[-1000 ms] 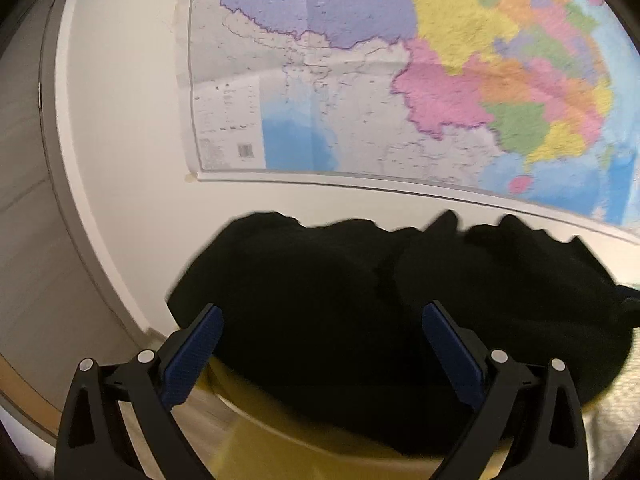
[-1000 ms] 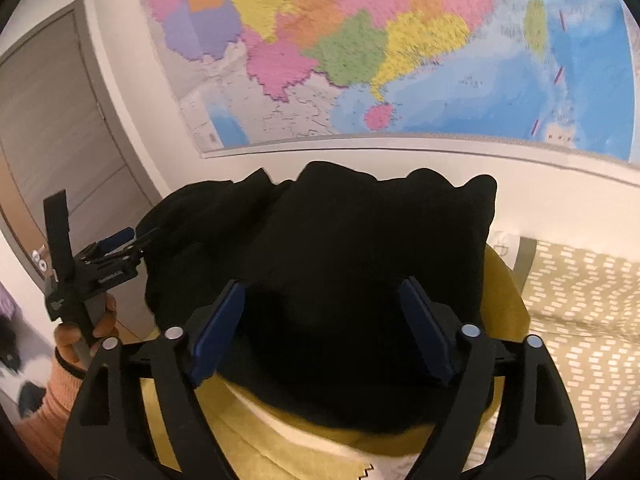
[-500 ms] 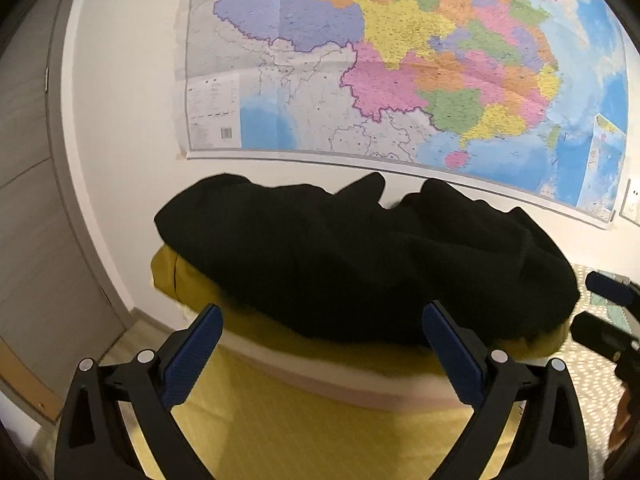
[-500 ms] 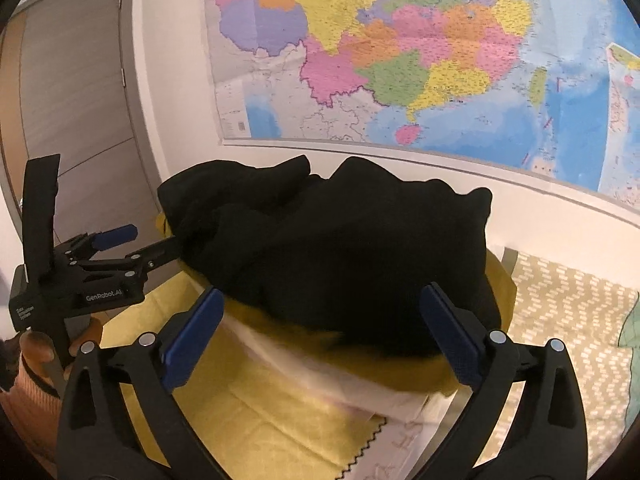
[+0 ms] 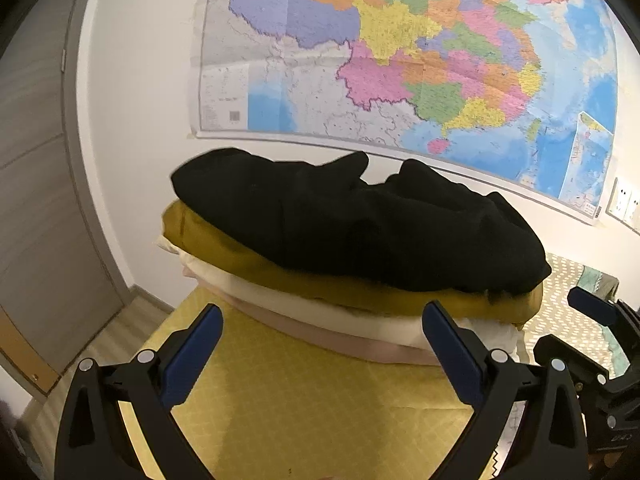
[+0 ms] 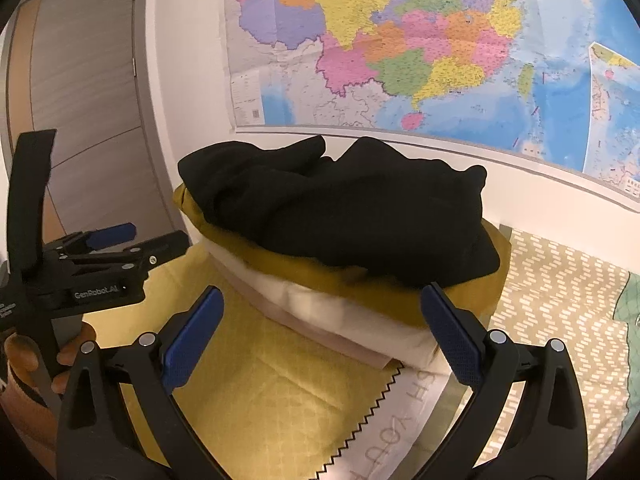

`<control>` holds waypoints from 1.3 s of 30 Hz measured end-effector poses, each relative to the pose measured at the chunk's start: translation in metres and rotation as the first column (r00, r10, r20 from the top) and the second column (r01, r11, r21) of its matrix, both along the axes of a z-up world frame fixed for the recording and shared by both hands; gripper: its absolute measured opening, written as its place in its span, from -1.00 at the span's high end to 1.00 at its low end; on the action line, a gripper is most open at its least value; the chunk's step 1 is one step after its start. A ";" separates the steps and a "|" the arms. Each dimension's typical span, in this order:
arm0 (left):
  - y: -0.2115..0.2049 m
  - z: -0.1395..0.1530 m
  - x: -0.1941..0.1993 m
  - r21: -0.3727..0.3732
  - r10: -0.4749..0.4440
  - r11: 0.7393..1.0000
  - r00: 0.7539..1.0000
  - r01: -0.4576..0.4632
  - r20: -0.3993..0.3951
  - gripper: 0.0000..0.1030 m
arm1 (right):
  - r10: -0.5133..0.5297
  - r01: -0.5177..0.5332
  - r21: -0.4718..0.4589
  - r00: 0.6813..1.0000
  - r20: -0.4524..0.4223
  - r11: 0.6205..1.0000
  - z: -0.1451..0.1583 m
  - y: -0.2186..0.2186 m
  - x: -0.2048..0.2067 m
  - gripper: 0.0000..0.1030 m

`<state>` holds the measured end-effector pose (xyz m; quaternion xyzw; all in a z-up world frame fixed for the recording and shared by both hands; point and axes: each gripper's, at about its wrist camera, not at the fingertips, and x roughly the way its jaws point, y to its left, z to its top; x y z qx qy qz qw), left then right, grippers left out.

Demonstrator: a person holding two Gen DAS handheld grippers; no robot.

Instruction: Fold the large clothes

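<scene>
Right wrist view is showing the left tool [image 6: 132, 242] at the left edge, side-on, with white lettering "GenRobot.AI" on its black body and a hand [image 6: 70, 350] gripping its handle. A white zigzag-edged strip [image 6: 394, 432] lying on the near surface is carrying large letters, seen upside down and not clearly readable. The right tool [image 6: 322, 322] is standing released, its blue pads wide apart with nothing between them; its jaws have just been opening.

The black garment [image 6: 344, 216] is lying crumpled on top of a stack of folded clothes: a mustard piece [image 6: 280, 268], then a white piece [image 6: 320, 308], then a pale pink one at the bottom. The stack is sitting on a yellow patterned cloth [image 6: 256, 400], against the far wall under a large coloured map [image 6: 400, 48]. To the right, a beige spread with white dashes [image 6: 560, 300] is showing.

Left wrist view is showing the left tool [image 5: 322, 336] released too, pads apart and empty, near the stack but clear of it. Here the right tool [image 5: 592, 320] is peeking in at the right edge, and white wall sockets [image 5: 624, 204] are showing beyond the map's right corner. The map's own print is too small to read in either view. A grey door [image 5: 36, 184] is standing at the left.
</scene>
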<state>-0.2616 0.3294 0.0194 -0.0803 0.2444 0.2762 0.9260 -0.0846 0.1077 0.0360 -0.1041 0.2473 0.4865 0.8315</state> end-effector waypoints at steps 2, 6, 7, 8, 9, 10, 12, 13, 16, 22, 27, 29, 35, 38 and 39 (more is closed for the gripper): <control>-0.003 0.001 -0.004 0.001 0.001 1.000 1.000 -0.001 0.003 -0.88 | 0.003 -0.003 0.000 1.000 0.002 1.000 -0.001 -0.002 -0.003 -0.89; -0.010 0.000 -0.009 -0.003 -0.001 1.000 1.000 0.001 0.005 -0.88 | 0.007 -0.007 -0.004 1.000 0.002 1.000 -0.004 -0.006 -0.008 -0.89; -0.011 0.000 -0.010 0.000 -0.001 1.000 1.000 0.001 0.002 -0.88 | 0.007 -0.007 -0.004 1.000 0.005 1.000 -0.005 -0.007 -0.010 -0.89; -0.013 0.000 -0.011 0.003 0.001 1.000 1.000 -0.001 0.002 -0.88 | 0.010 -0.010 -0.004 1.000 0.004 1.000 -0.005 -0.008 -0.011 -0.89; -0.015 -0.001 -0.012 0.004 -0.004 1.000 1.000 0.004 0.002 -0.88 | 0.010 -0.010 -0.003 1.000 0.001 1.000 -0.006 -0.009 -0.012 -0.89; -0.016 -0.001 -0.013 0.001 -0.009 1.000 1.000 0.009 0.000 -0.88 | 0.010 -0.010 -0.002 1.000 0.000 1.000 -0.006 -0.009 -0.013 -0.89; -0.018 -0.003 -0.014 -0.002 -0.012 1.000 1.000 0.012 -0.002 -0.88 | 0.011 -0.011 -0.001 1.000 0.002 1.000 -0.006 -0.011 -0.016 -0.89; -0.018 -0.003 -0.015 -0.002 -0.014 1.000 1.000 0.014 -0.004 -0.88 | 0.011 -0.011 -0.001 1.000 0.003 1.000 -0.006 -0.012 -0.017 -0.89; -0.019 -0.005 -0.018 -0.004 -0.009 1.000 1.000 0.009 -0.005 -0.88 | 0.009 -0.009 0.002 1.000 0.003 1.000 -0.005 -0.015 -0.019 -0.89; -0.023 -0.010 -0.023 0.001 -0.015 1.000 1.000 0.015 -0.021 -0.88 | 0.003 -0.003 -0.001 1.000 0.000 1.000 -0.008 -0.018 -0.023 -0.89; -0.022 -0.013 -0.028 0.004 -0.001 1.000 1.000 0.001 -0.024 -0.88 | -0.003 0.003 0.005 1.000 -0.007 1.000 -0.010 -0.022 -0.026 -0.89; -0.023 -0.013 -0.030 0.008 0.002 1.000 1.000 -0.002 -0.024 -0.88 | 0.001 -0.001 0.006 1.000 -0.009 1.000 -0.011 -0.022 -0.027 -0.89; -0.025 -0.015 -0.032 0.010 0.001 1.000 1.000 -0.001 -0.026 -0.88 | 0.002 -0.002 0.005 1.000 -0.004 1.000 -0.010 -0.025 -0.030 -0.89; -0.025 -0.015 -0.032 0.009 -0.001 1.000 1.000 0.001 -0.026 -0.88 | -0.002 0.002 0.004 1.000 0.001 1.000 -0.010 -0.026 -0.033 -0.89; -0.026 -0.016 -0.033 0.010 -0.001 1.000 1.000 0.001 -0.027 -0.88 | -0.003 0.003 0.000 1.000 0.000 1.000 -0.010 -0.026 -0.033 -0.89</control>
